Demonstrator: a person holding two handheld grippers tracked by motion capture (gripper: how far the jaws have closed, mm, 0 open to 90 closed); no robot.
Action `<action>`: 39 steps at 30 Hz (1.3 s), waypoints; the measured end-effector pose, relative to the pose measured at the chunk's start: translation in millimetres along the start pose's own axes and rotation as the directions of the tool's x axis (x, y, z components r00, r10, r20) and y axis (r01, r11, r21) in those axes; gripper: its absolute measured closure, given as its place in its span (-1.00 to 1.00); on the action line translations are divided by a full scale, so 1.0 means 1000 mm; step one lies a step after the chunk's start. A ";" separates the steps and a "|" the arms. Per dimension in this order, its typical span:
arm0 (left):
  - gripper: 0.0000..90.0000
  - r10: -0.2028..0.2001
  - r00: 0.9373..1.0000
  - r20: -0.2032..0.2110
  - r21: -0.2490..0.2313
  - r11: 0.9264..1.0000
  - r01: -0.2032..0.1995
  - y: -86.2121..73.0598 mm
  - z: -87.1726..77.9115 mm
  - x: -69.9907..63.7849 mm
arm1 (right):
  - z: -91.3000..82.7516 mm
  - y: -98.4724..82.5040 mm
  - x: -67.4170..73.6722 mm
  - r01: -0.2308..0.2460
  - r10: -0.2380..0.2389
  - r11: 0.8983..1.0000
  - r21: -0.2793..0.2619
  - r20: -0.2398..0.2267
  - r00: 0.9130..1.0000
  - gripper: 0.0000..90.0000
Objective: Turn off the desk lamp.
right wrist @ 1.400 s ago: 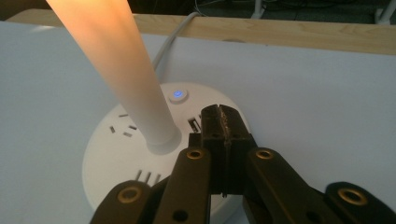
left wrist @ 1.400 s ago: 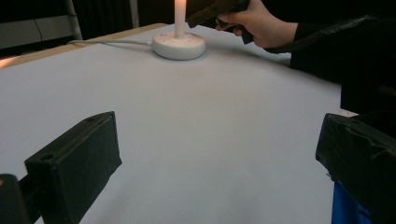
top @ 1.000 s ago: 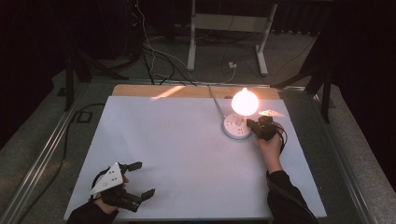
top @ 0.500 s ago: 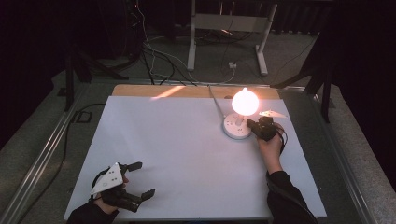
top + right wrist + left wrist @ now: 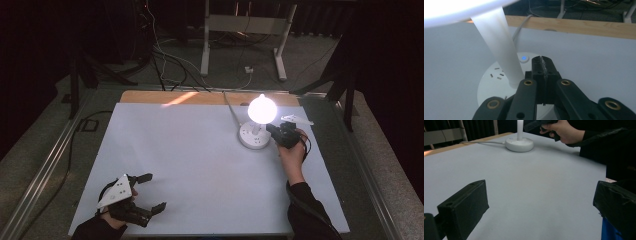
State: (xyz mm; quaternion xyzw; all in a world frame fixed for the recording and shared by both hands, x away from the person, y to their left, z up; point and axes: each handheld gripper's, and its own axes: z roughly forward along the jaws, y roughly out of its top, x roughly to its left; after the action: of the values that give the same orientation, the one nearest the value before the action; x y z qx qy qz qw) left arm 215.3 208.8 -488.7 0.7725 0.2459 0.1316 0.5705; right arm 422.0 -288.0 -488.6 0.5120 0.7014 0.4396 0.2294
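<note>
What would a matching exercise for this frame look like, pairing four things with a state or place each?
Column 1:
1. lamp
2. left gripper
3. right gripper
4. round socket base

Column 2:
A. jaws wide apart, nothing between them
B. white, blue light on top, cable running to the table's far edge
C. lit, glowing white
D. jaws shut, tips over the socket base

Pairs: 1-C, 2-A, 3-D, 4-B
</note>
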 end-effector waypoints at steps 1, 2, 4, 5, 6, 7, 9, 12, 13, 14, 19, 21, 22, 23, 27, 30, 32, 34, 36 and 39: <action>-0.99 0.002 1.000 0.000 -0.001 1.000 -0.002 0.000 0.000 0.000 | -0.001 0.001 0.000 0.001 -0.001 1.000 -0.002 0.003 1.000 1.00; -0.99 0.003 1.000 -0.001 -0.001 1.000 -0.003 0.000 0.000 0.000 | -0.001 0.001 -0.001 -0.001 0.001 1.000 -0.004 0.003 1.000 1.00; -0.99 0.002 1.000 -0.001 -0.002 1.000 -0.002 0.000 0.000 0.000 | -0.002 0.001 -0.001 -0.004 0.004 1.000 -0.005 0.005 1.000 1.00; -0.99 0.002 1.000 -0.002 -0.001 1.000 -0.002 0.000 0.000 0.000 | -0.002 0.001 -0.002 -0.006 0.006 1.000 -0.005 0.005 1.000 1.00; -0.99 0.001 1.000 -0.002 -0.002 1.000 -0.001 0.000 0.000 0.000 | -0.002 0.001 -0.002 -0.005 0.005 1.000 -0.007 0.006 1.000 1.00; -0.99 -0.001 1.000 -0.002 -0.002 1.000 0.001 0.000 0.000 0.000 | -0.003 0.001 -0.002 -0.005 0.005 1.000 -0.008 0.005 1.000 1.00; -0.99 0.000 1.000 -0.002 -0.001 1.000 0.000 0.000 0.000 0.000 | -0.003 0.001 -0.002 -0.005 0.005 1.000 -0.010 0.006 1.000 1.00; -0.99 -0.001 1.000 -0.001 -0.001 1.000 0.001 0.000 0.000 0.000 | -0.003 0.001 -0.002 -0.003 0.003 1.000 -0.008 0.008 1.000 1.00; -0.99 0.002 1.000 -0.002 -0.001 1.000 -0.002 0.000 0.000 0.000 | -0.003 0.001 -0.002 -0.003 0.004 1.000 -0.007 0.009 1.000 1.00; -0.99 0.000 1.000 -0.002 0.000 1.000 0.000 0.000 0.000 0.000 | -0.002 0.000 -0.002 -0.006 0.006 1.000 -0.002 0.007 1.000 1.00; -0.99 0.001 1.000 -0.001 0.002 1.000 -0.001 0.000 0.000 0.000 | 0.001 -0.003 -0.003 0.001 -0.001 1.000 0.013 0.012 1.000 1.00; -0.99 0.002 1.000 -0.001 0.003 1.000 -0.002 0.000 0.000 0.000 | 0.002 -0.004 -0.003 0.002 -0.002 1.000 0.017 0.013 1.000 1.00; -0.99 0.001 1.000 -0.001 0.003 1.000 -0.001 0.000 0.000 0.000 | 0.003 -0.004 -0.003 0.000 0.000 1.000 0.018 0.011 1.000 1.00; -0.99 0.002 1.000 -0.001 0.003 1.000 -0.002 0.000 0.000 0.000 | 0.003 -0.005 -0.003 0.001 -0.001 1.000 0.022 0.012 1.000 1.00; -0.99 0.002 1.000 -0.001 0.003 1.000 -0.002 0.000 0.000 0.000 | 0.006 -0.007 -0.003 0.009 -0.009 0.999 0.034 0.016 1.000 1.00; -0.99 0.003 1.000 -0.001 0.003 1.000 -0.003 0.000 0.000 0.000 | 0.008 -0.009 -0.004 0.009 -0.010 0.999 0.042 0.019 1.000 1.00; -0.99 0.003 1.000 -0.002 0.004 1.000 -0.003 0.000 0.000 0.000 | 0.009 -0.010 -0.005 0.009 -0.010 0.999 0.047 0.020 1.000 1.00; -0.99 0.003 1.000 -0.002 0.004 1.000 -0.003 0.000 0.000 0.000 | 0.009 -0.011 -0.005 0.006 -0.007 0.999 0.051 0.021 1.000 1.00; -0.99 0.003 1.000 -0.002 0.004 1.000 -0.003 0.000 0.000 0.000 | 0.010 -0.012 -0.006 0.007 -0.008 0.998 0.055 0.023 1.000 1.00; -0.99 0.003 1.000 -0.001 0.004 1.000 -0.003 0.000 0.000 0.000 | 0.011 -0.013 -0.005 0.008 -0.010 0.998 0.062 0.023 1.000 1.00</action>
State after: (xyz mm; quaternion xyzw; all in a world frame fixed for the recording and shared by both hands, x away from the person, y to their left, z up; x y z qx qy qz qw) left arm 215.3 208.8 -488.7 0.7738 0.2454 0.1324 0.5687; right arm 426.0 -289.9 -506.1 0.5207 0.7143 0.4107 0.2234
